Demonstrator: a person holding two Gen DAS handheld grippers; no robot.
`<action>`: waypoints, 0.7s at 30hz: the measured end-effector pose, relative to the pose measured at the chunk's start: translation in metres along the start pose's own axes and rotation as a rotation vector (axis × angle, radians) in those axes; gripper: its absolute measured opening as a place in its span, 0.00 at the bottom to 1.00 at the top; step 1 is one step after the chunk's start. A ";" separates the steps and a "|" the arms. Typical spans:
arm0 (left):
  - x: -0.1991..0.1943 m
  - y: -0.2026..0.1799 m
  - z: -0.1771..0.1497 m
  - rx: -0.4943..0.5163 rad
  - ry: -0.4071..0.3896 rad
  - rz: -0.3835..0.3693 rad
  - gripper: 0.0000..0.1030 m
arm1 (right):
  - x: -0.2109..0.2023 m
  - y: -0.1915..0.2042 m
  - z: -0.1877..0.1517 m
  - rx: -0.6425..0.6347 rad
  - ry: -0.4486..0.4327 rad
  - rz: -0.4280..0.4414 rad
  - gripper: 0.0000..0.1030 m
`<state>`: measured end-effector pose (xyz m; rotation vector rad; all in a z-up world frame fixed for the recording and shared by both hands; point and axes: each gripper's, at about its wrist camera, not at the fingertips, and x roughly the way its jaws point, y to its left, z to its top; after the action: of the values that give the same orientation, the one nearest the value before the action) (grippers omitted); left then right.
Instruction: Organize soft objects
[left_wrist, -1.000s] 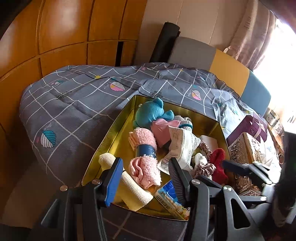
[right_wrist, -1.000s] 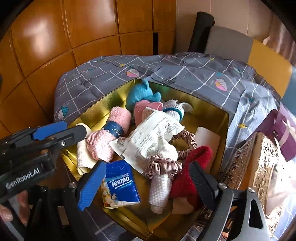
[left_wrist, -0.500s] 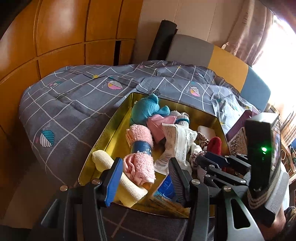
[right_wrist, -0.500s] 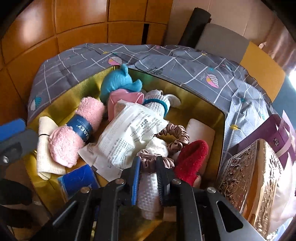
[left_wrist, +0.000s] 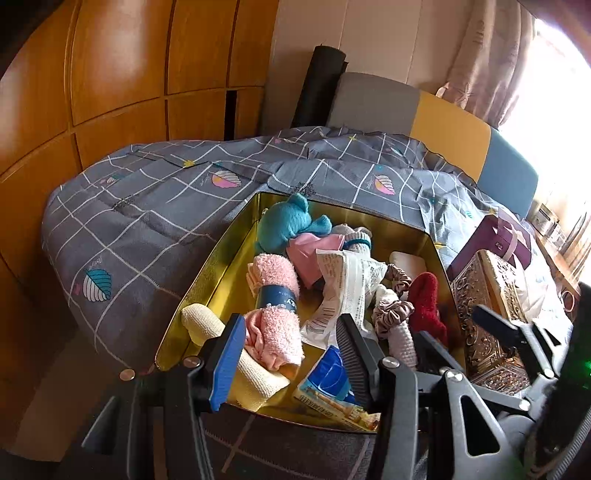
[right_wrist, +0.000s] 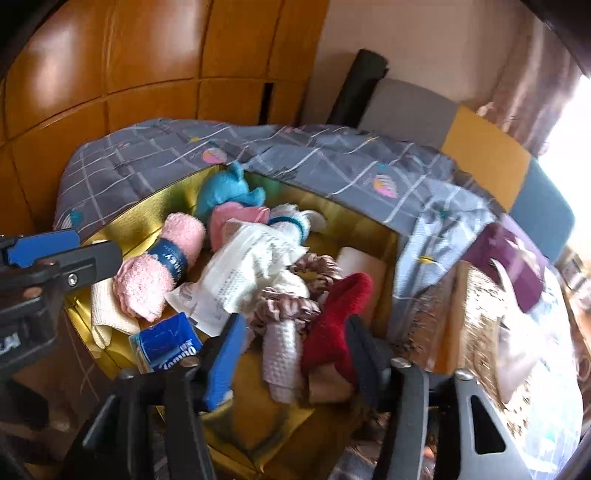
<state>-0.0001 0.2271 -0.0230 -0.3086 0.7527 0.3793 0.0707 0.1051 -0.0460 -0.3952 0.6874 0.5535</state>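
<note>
Right wrist view: my right claw (right_wrist: 291, 350) gapes empty over the white waffle-knit roll (right_wrist: 280, 354) in the gold tin box (right_wrist: 147, 214); left claw (left_wrist: 291, 354) also wide.

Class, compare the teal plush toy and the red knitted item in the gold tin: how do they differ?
The teal plush toy lies at the tin's far end; the red knitted item lies nearer, at the right side. The toy is rounded with limbs; the red item is long and plain. Both are soft and rest inside the gold tin.
</note>
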 end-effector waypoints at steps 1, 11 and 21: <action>-0.001 -0.002 0.000 0.004 -0.004 -0.001 0.50 | -0.006 -0.002 -0.002 0.013 -0.015 -0.013 0.67; -0.016 -0.026 -0.004 0.048 -0.065 0.012 0.66 | -0.061 -0.024 -0.024 0.131 -0.129 -0.129 0.95; -0.028 -0.058 -0.013 0.121 -0.117 0.072 0.73 | -0.078 -0.060 -0.052 0.310 -0.123 -0.186 1.00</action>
<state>-0.0015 0.1642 -0.0041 -0.1444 0.6703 0.4143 0.0314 0.0048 -0.0202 -0.1311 0.5988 0.2858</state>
